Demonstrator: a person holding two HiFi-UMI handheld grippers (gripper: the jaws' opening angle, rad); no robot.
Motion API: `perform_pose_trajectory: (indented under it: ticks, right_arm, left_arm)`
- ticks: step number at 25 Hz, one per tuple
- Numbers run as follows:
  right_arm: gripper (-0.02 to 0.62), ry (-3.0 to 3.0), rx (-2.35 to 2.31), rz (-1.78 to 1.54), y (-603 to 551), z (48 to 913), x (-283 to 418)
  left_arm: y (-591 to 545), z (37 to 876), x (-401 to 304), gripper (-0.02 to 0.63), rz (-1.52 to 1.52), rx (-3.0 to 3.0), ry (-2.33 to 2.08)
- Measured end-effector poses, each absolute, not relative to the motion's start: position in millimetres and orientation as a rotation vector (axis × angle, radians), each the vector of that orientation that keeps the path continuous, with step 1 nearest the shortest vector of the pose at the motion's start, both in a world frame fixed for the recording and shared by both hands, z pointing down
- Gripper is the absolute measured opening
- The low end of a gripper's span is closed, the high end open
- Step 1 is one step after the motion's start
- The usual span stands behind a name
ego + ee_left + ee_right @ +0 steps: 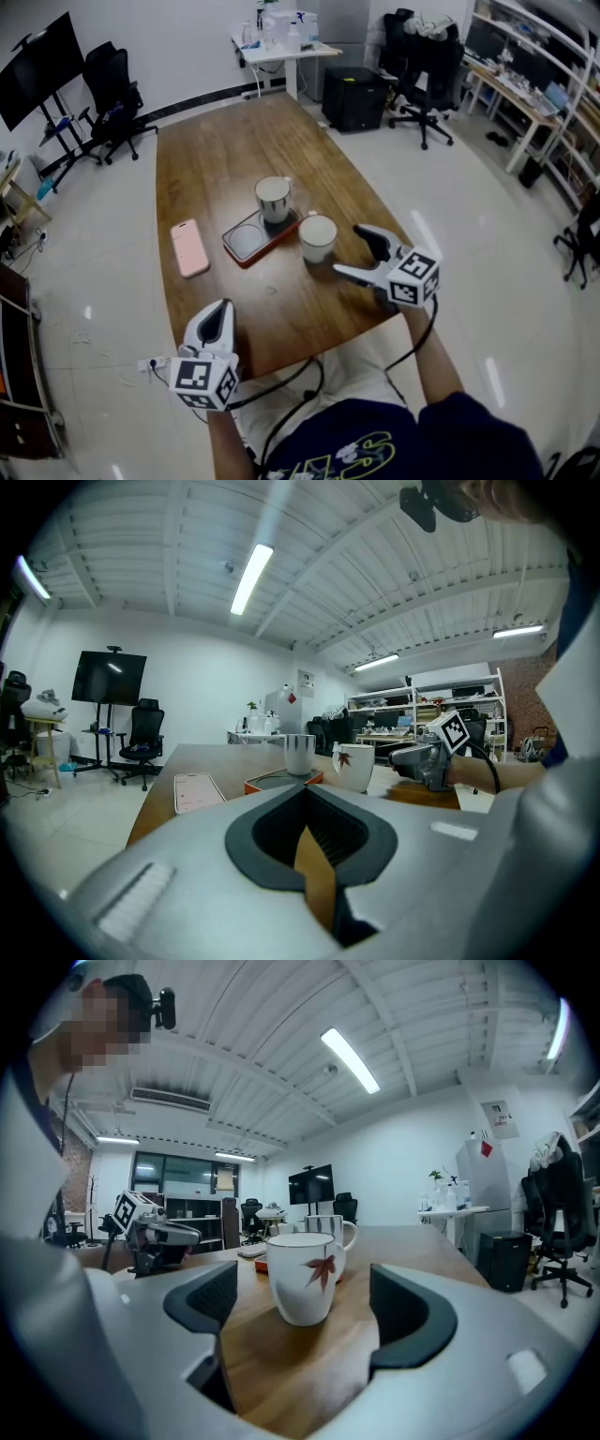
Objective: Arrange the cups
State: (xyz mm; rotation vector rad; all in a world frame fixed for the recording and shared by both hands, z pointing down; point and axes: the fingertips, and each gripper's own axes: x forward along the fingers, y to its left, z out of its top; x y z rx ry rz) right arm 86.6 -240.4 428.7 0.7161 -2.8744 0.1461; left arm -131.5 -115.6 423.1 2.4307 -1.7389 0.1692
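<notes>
You work under bright ceiling strip lights (251, 577); glare streaks the floor (422, 230), and both gripper views bend strongly at their dark edges.

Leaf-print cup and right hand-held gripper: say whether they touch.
Apart. In the right gripper view, bare table separates the leaf-print cup from both jaws of the open right hand-held gripper.

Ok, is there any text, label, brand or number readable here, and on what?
No text can be read.
Shirt print: yellow-green letters, folded and cut off, unreadable.
Pink phone: marks on it too small.
Red sign across the room: too small.
White cup: leaf picture, no words.
Marker cube: square pattern only.
</notes>
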Motion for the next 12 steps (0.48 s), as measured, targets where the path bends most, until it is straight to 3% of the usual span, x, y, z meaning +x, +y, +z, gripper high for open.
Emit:
perform_pose_trajectory:
  ticks: [2, 5, 12]
  right_arm:
    - [0.449, -2.885, 0.678, 0.145, -237.7, 427.9, 82.0]
    - [0.580, -2.896, 0.622, 0.147, -233.4, 427.2, 70.3]
    - [0.581, -2.898, 0.619, 0.144, -240.7, 426.4, 46.9]
  left_arm:
    - [-115.5, 422.5, -131.7, 0.002, 0.170, 2.431, -1.740]
    - [-114.6, 421.7, -130.9, 0.002, 0.170, 2.430, -1.741]
    - [-114.4, 420.9, -131.0, 0.002, 0.168, 2.432, -1.737]
